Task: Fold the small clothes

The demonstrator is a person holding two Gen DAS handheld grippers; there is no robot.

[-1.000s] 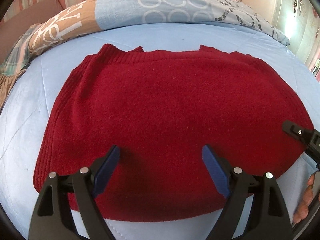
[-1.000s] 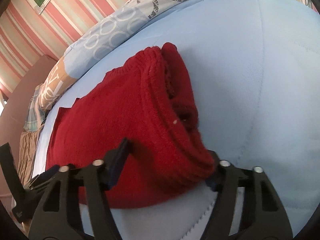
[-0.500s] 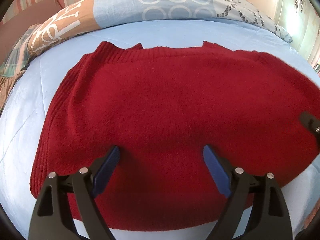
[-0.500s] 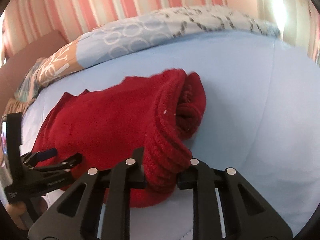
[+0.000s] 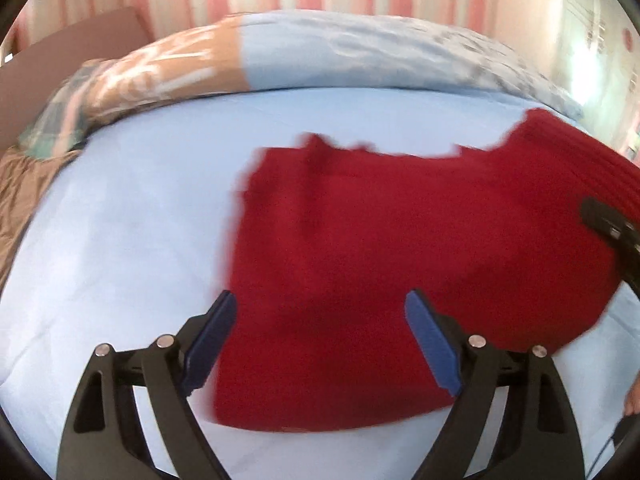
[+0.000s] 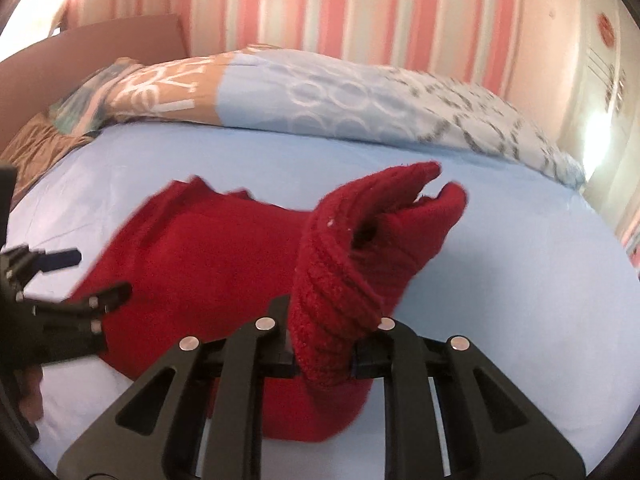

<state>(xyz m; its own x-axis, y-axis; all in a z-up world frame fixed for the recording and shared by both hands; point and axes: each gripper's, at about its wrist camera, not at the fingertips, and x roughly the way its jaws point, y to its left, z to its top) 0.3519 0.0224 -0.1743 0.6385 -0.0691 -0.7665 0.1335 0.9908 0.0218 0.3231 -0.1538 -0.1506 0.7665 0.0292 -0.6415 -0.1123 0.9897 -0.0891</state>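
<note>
Two tongs over the bed (image 5: 120, 208): right tongs (image 6: 325, 342) have just clenched on the red sweater (image 5: 380, 260) ribbed edge (lifted, rest on sheet); left tongs (image 5: 320, 340) spread wide, empty.

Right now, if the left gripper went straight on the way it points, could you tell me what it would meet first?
Most likely the red sweater, which lies on the blue sheet directly ahead of the left gripper's open jaws; depth is hard to judge.

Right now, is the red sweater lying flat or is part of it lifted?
Partly lifted: the right gripper is shut on the red sweater at its ribbed edge, raised off the blue sheet; the rest lies flat.
</note>
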